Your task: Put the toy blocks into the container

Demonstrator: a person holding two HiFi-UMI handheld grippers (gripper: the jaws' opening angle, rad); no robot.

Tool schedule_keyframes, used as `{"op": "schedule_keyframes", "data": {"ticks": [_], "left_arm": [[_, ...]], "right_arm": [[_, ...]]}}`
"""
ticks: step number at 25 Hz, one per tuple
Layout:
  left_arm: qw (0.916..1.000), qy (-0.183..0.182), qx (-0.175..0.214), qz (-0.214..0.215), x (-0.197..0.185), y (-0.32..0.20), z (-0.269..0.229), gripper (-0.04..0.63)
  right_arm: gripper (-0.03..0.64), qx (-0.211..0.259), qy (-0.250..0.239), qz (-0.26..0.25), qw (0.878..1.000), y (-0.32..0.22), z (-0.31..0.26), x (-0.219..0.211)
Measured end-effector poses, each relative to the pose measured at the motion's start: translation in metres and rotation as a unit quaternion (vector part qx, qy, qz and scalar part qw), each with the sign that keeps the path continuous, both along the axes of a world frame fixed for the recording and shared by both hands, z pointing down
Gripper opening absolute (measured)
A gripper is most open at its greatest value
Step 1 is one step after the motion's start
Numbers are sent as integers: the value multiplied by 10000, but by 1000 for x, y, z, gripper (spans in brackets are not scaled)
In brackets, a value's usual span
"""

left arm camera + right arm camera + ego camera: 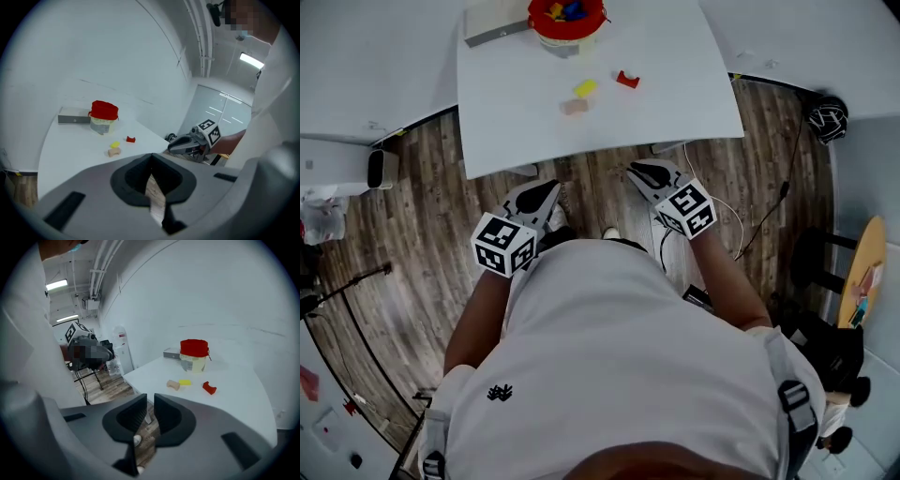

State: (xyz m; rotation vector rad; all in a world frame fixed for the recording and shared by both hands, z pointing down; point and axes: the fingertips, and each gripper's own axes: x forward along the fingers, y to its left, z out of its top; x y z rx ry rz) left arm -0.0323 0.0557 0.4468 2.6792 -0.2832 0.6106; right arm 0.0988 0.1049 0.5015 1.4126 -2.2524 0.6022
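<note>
White table (675, 103) on wood-plank floor (441, 206); left tool (551, 188) closed, empty; right tool (635, 172) slightly apart, empty.

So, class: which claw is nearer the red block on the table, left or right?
Right. The right claw hangs off the near edge of the table, nearly in line with the red block; the left claw is off that edge too, further to the block's left.

Container (566, 21) at table (675, 84) far side; box (495, 23) left of it; blocks (585, 88) before it.
</note>
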Motion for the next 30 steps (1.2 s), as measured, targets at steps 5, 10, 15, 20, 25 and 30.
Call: {"op": "schedule_keyframes", "data": {"ticks": [5, 10, 15, 20, 25, 30], "left_arm": [[9999, 10, 5, 161, -13, -40, 0, 8], [10000, -41, -75, -38, -24, -69, 7, 7], [9989, -28, -5, -468, -15, -95, 4, 8], [9960, -29, 41, -888, -1, -111, 1, 8], [9920, -118, 30, -1258, 7, -123, 2, 8], [9885, -212, 37, -1494, 13, -129, 0, 8]], "right_arm": [[51, -176, 300, 223, 9991, -46, 11, 20], [58, -360, 670, 142, 9970, -84, 25, 47], [74, -594, 1033, -135, 9928, -124, 50, 86], [80, -854, 1383, -568, 9851, -155, 79, 117], [94, -1133, 1622, -921, 9759, -182, 102, 140], [109, -1320, 1974, -1356, 9619, -203, 120, 151]]}}
